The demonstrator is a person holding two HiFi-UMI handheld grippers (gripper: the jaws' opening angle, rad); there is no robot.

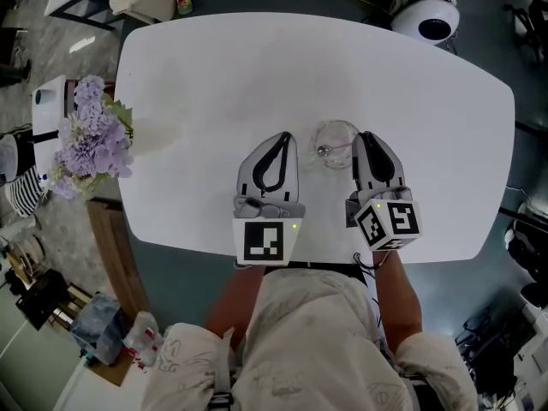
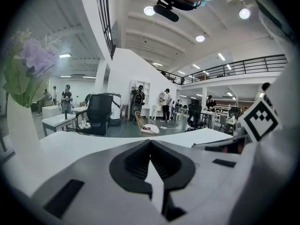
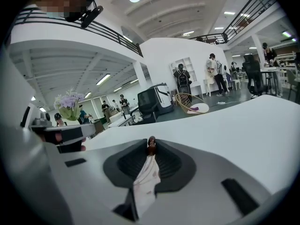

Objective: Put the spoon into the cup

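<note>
Right gripper (image 3: 151, 146) is clenched: its tips pinch a small dark-brown knob, which I read as the handle end of the spoon (image 3: 151, 142). Nothing more of the spoon shows in that view. In the head view these tips sit at the 3 o'clock rim of the clear glass cup (image 1: 342, 125). A bright glint inside the glass, toward 8 o'clock, is probably the spoon's bowl, though it is too small to confirm. Judgement: the handle is gripped at its far end so the bowl can go into the cup while the jaws remain outside the rim, and the task looks close to done, pending release. Left gripper (image 2: 150, 144) is closed tip to tip with nothing between. It is parked on the table at the cup's 9 o'clock, likely just kept out of the way. The white table (image 1: 257, 75) is smooth, matte and rounded at the corners, bare except for purple flowers (image 1: 92, 135) at its 9 o'clock edge. The room is an open hall with a dark floor, a railed mezzanine and ceiling spotlights. Desks, a black office chair and standing people are at 12 o'clock in the gripper views.
</note>
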